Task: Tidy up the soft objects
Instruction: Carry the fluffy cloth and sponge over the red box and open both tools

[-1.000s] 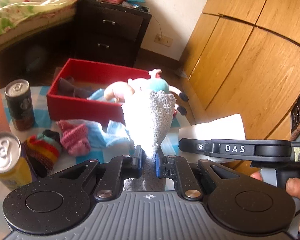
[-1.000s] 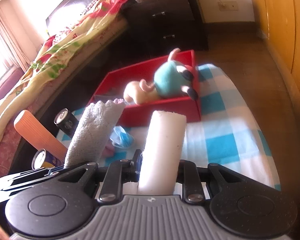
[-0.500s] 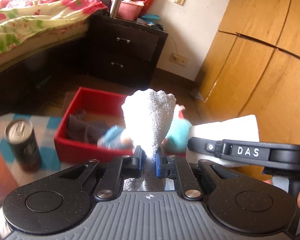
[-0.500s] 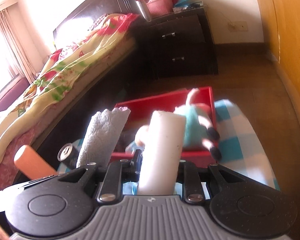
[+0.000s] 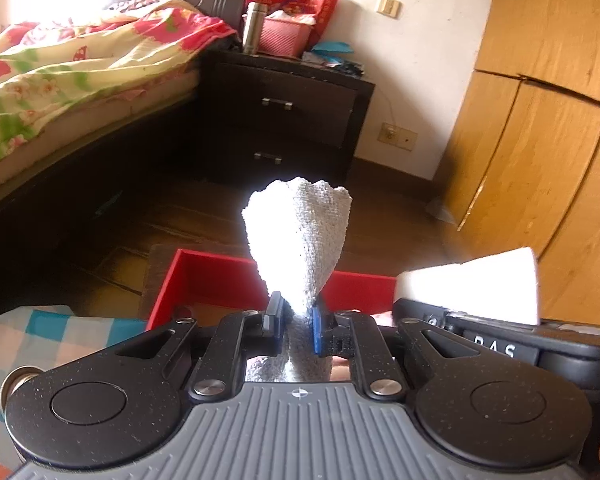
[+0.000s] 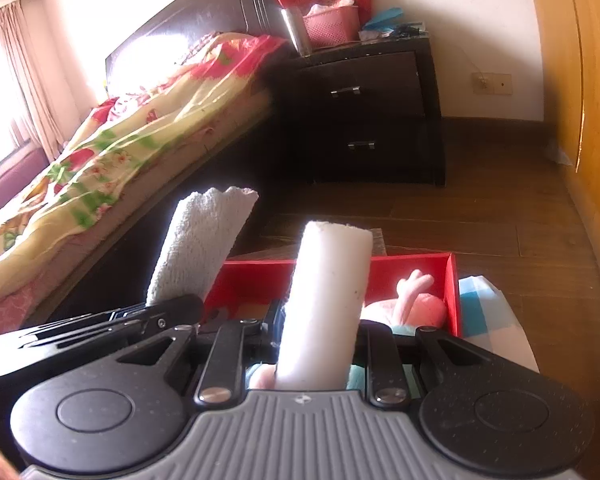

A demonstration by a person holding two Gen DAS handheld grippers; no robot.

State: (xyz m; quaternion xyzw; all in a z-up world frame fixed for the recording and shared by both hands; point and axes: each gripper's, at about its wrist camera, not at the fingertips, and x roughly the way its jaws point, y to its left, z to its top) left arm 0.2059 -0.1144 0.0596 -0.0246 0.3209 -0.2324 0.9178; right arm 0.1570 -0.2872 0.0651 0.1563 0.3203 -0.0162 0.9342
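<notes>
Red box (image 6: 454,280) sits right ahead, top open, w/ a pink soft toy (image 6: 420,300) filling its right end; left end looks freer. Grey towel (image 5: 300,240) and white roll (image 6: 324,300) stick up in front of each claw, blocking the way fwd. Bed (image 6: 120,152) on left, wood wardrobe (image 5: 540,160) on right.

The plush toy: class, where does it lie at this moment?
In the right wrist view the plush toy lies inside the red box, at its right end, just beyond the right gripper and its white roll.

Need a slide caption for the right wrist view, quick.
Right claw grips a white foam roll above the red box holding a plush toy.
</notes>
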